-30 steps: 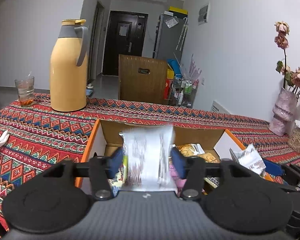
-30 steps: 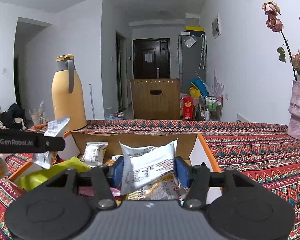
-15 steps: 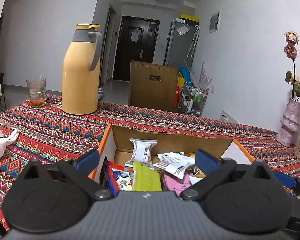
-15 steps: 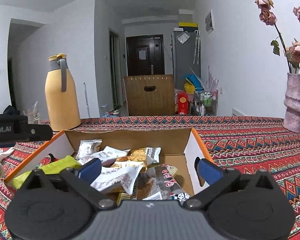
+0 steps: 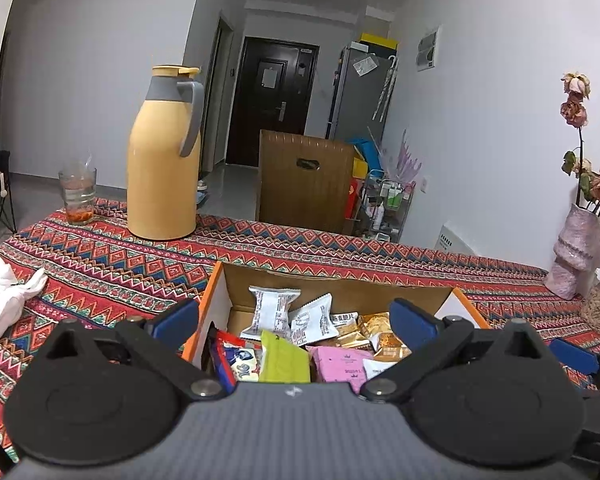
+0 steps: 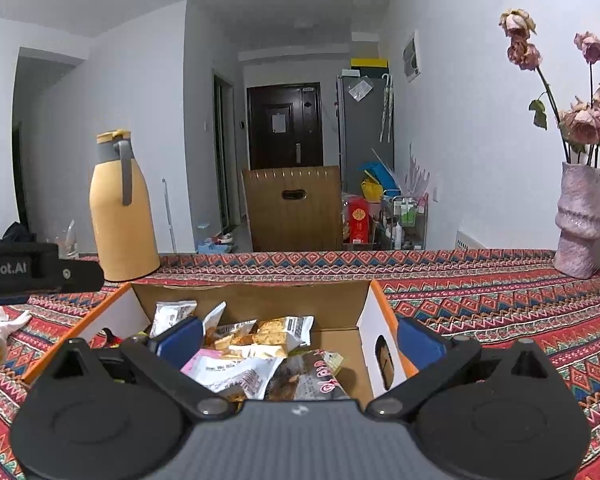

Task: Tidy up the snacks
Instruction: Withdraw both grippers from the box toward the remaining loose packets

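An open cardboard box (image 5: 332,287) with orange edges sits on the patterned tablecloth; it also shows in the right wrist view (image 6: 256,300). Several snack packets lie inside: a white packet (image 5: 272,312), a green one (image 5: 284,358), a pink one (image 5: 340,364), and in the right wrist view a gold-and-white packet (image 6: 280,330) and a dark one (image 6: 308,376). My left gripper (image 5: 294,320) is open and empty above the box's near left end. My right gripper (image 6: 298,338) is open and empty above the box's near right end.
A yellow thermos (image 5: 164,168) and a glass (image 5: 77,196) stand at the back left. A white cloth (image 5: 4,296) lies at the left. A pink vase with dried roses (image 6: 580,224) stands at the right. A wooden chair (image 5: 304,184) is behind the table.
Both grippers held white snack packets a second ago. Both opened and let them go into the box. Both have since drawn back and risen slightly.
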`<control>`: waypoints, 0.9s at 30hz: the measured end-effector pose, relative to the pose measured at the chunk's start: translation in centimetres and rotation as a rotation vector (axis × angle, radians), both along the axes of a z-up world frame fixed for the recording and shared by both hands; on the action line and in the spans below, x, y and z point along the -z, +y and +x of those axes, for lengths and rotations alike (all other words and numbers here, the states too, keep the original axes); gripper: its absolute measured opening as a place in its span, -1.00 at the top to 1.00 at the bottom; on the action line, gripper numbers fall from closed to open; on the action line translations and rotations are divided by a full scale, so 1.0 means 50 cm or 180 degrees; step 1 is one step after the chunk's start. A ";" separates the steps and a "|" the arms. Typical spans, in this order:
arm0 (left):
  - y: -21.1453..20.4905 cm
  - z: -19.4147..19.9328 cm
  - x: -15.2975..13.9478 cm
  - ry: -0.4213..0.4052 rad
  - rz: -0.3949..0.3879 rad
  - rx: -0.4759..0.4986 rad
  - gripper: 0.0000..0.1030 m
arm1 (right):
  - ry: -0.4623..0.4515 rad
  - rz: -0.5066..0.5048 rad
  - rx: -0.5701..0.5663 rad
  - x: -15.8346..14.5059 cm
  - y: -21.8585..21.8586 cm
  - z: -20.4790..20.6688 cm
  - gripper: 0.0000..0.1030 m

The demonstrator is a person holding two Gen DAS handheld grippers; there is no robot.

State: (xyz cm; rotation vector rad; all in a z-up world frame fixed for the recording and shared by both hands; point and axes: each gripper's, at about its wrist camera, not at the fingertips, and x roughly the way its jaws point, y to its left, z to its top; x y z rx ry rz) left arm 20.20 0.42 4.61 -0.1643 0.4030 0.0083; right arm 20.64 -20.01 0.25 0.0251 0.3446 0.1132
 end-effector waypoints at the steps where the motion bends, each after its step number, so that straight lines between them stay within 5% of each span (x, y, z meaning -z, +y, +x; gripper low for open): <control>1: 0.000 -0.005 -0.002 0.0004 0.0005 0.0004 -1.00 | 0.0001 -0.0005 0.0000 -0.002 -0.001 -0.006 -1.00; 14: 0.014 -0.094 0.015 0.0137 0.0115 0.0098 -1.00 | 0.0141 -0.0115 -0.0133 0.008 -0.003 -0.111 -1.00; 27: 0.065 -0.146 0.113 0.0492 0.0174 0.0105 -1.00 | 0.0644 -0.0277 -0.0326 0.088 0.019 -0.160 -1.00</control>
